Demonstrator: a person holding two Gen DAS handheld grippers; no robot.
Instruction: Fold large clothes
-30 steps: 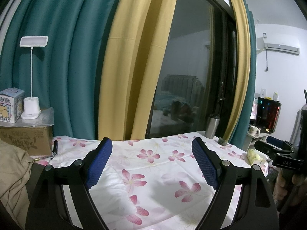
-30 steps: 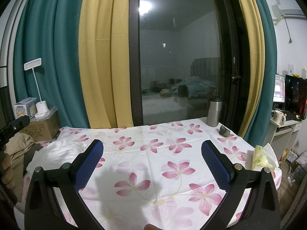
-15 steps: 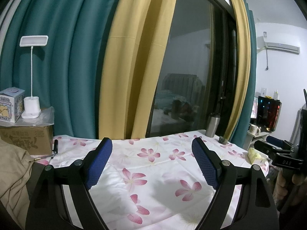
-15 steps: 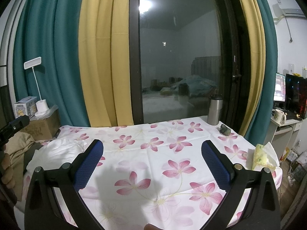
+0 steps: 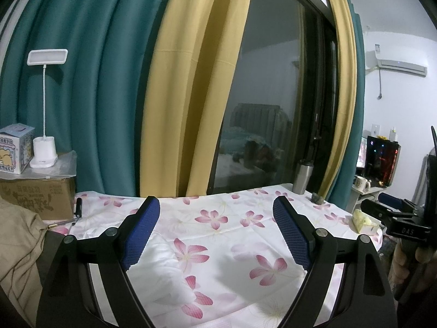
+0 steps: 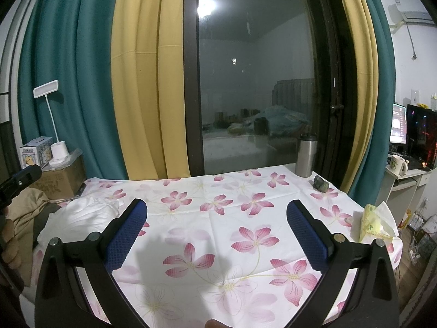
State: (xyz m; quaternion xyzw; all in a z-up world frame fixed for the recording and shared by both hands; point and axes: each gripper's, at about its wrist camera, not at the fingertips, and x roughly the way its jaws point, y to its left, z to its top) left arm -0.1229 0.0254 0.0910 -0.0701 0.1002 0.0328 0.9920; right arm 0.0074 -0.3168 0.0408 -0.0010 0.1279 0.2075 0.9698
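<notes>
A crumpled white garment (image 6: 79, 216) lies on the left part of the flower-print tablecloth (image 6: 245, 218). In the left wrist view the white garment (image 5: 161, 270) sits just below and between my left fingers. A tan cloth (image 5: 19, 246) is heaped off the table's left edge. My left gripper (image 5: 217, 207) hovers above the garment, open and holding nothing. Above the middle of the table my right gripper (image 6: 217, 207) is also open and empty. A hand (image 5: 407, 265) holds the right gripper's handle at the right edge of the left wrist view.
A steel tumbler (image 6: 306, 155) and a small stone (image 6: 321, 184) stand at the table's far right corner. A tissue pack (image 6: 374, 222) lies at the right edge. A cardboard box (image 5: 35, 194) with a white lamp (image 5: 45, 150) stands at the left. Curtains and a window close off the back.
</notes>
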